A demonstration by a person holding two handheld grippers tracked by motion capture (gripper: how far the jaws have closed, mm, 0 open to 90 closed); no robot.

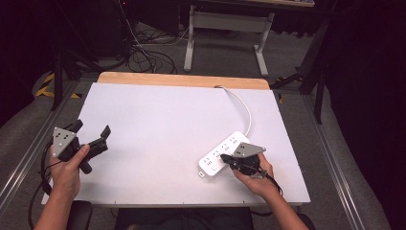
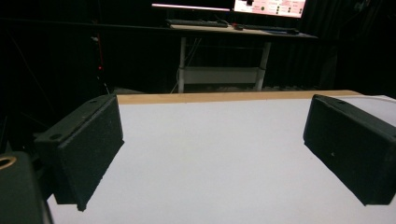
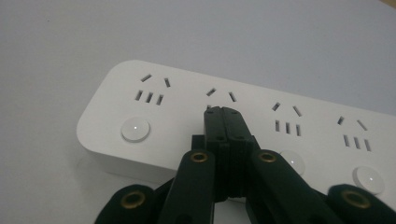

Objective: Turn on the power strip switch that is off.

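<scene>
Right gripper view shows the right claw point(image 3: 223, 112), jaws together, tip on the white power strip point(image 3: 154, 112); pressing its second switch button likely needs straight-down pressure while the left claw point(image 1: 91, 129) idles apart.

table: white top point(image 1: 158, 124), wood strip along the far edge point(image 1: 182, 79)
behind it: white-legged desk point(image 1: 225, 24) – monitor glowing on top point(image 2: 270, 6)
floor: grey, cables tangled at back left point(image 1: 143, 57)
</scene>
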